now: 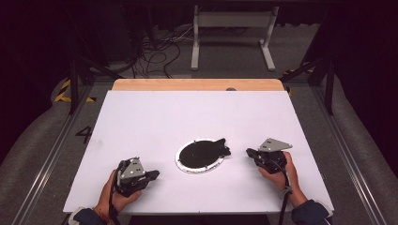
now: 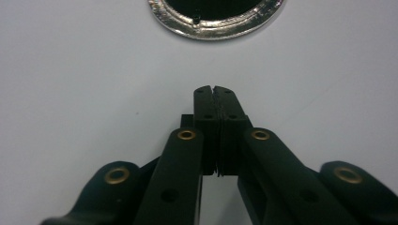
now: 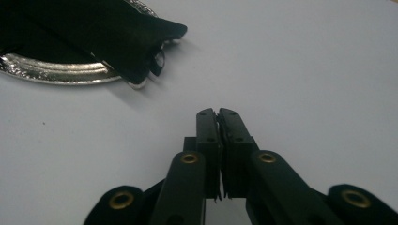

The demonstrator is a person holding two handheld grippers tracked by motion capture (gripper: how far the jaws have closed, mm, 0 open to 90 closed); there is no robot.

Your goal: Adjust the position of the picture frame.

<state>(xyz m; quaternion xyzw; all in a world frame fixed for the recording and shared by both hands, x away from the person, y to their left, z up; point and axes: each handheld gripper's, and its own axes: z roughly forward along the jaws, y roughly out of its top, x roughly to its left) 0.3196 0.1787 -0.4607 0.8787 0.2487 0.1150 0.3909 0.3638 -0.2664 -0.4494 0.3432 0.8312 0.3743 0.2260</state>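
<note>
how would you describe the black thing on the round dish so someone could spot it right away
Start at the white table and look at its near middle, between the two hand-held grippers. There lies a round silver-rimmed dish, and the black cloth covers its inside. One dark corner of the cloth hangs over the rim toward the right gripper; the dish and cloth are the only loose things on the table.

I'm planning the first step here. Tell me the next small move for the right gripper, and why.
Probably open the right gripper and ease it toward the black cloth that hangs over the silver plate's rim. Its jaws are shut with nothing between them, and they point at that overhanging corner across bare white table. The left gripper is shut too and rests apart from the plate.
</note>
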